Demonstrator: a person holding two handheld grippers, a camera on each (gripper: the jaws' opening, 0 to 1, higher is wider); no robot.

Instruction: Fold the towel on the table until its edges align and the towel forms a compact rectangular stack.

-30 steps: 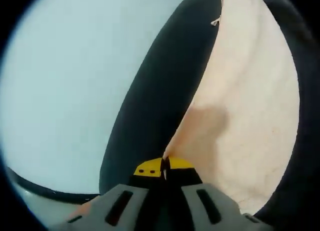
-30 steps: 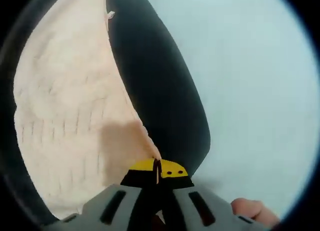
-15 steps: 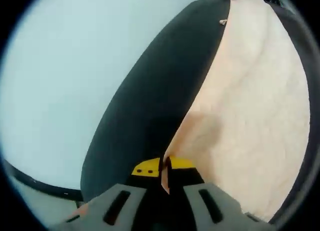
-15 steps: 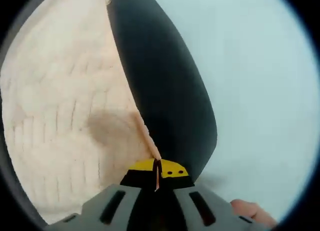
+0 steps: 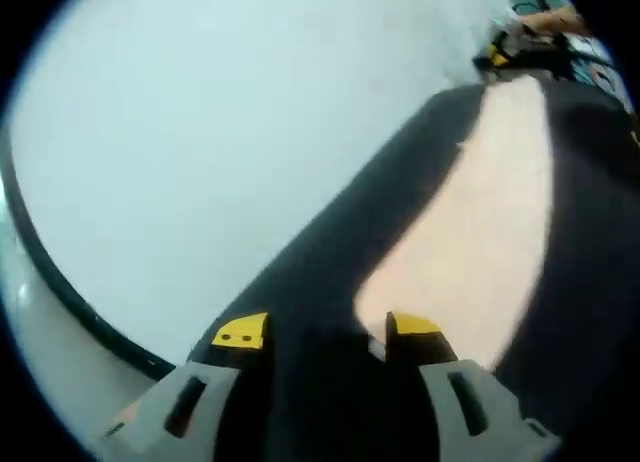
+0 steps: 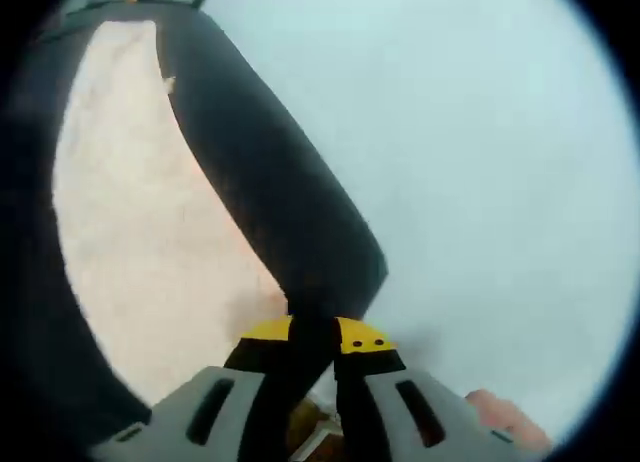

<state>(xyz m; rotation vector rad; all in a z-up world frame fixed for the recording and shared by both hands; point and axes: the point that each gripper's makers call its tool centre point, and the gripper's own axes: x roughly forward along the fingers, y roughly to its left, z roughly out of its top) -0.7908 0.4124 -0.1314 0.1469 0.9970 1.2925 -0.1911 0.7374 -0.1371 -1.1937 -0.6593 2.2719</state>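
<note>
A cream towel (image 5: 480,232) lies flat on a black mat (image 5: 330,252). In the left gripper view my left gripper (image 5: 326,329) is open at the towel's near corner, its yellow-tipped jaws wide apart and holding nothing. In the right gripper view the same towel (image 6: 150,232) stretches away on the mat (image 6: 270,202). My right gripper (image 6: 315,332) stands open at the towel's near corner, with a smaller, dark gap between its jaws. The right gripper (image 5: 510,47) and a hand appear blurred at the towel's far end in the left gripper view.
The mat rests on a pale blue-white table (image 5: 200,132), also seen in the right gripper view (image 6: 480,182). A dark table edge (image 5: 60,282) curves along the left. A fingertip (image 6: 500,417) shows beside the right gripper.
Both grippers were shut on towel corners; both have opened and let go. The towel now lies flat on the mat, and both cameras have pulled back and tilted.
</note>
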